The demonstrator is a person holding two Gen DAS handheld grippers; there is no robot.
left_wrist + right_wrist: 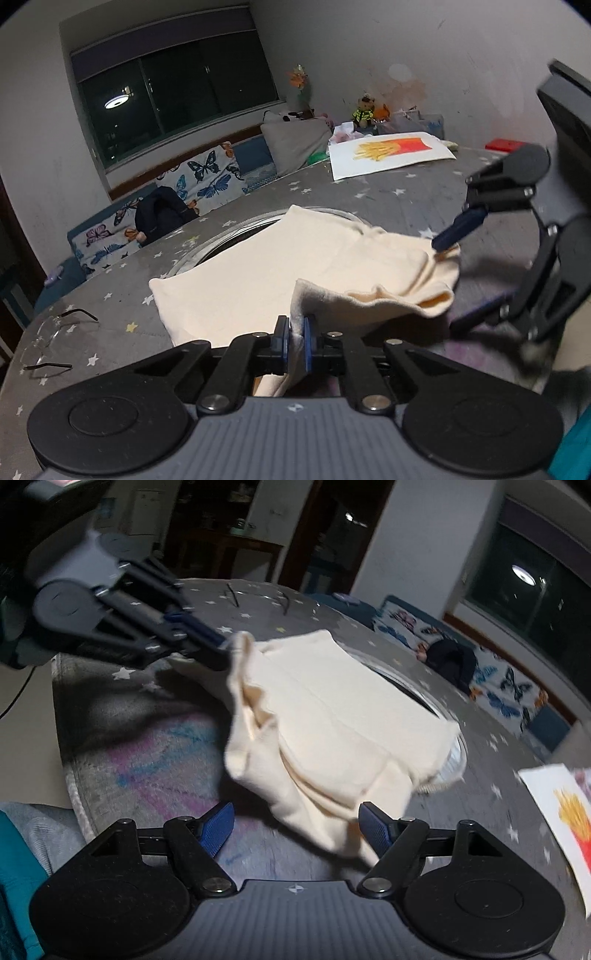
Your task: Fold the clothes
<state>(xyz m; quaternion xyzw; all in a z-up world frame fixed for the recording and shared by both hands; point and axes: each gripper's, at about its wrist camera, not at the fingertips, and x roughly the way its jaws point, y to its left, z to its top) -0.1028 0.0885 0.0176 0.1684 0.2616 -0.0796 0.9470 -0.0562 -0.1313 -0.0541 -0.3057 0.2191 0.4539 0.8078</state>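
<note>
A cream garment (280,266) lies partly folded on the grey star-print table (369,199). My left gripper (295,341) is shut on its near edge and holds that edge lifted. It shows in the right wrist view (225,642) gripping a bunched corner of the garment (332,723). My right gripper (297,829) is open, its blue fingers either side of a hanging fold of the cloth. In the left wrist view the right gripper (452,284) is open at the garment's right end, its upper finger (458,229) over the cloth.
Glasses (51,339) lie on the table at the left. A paper with a fries picture (391,151) lies at the far side. A round glass-rimmed opening (229,240) sits under the garment. A butterfly-print bench (166,199) and a window are behind.
</note>
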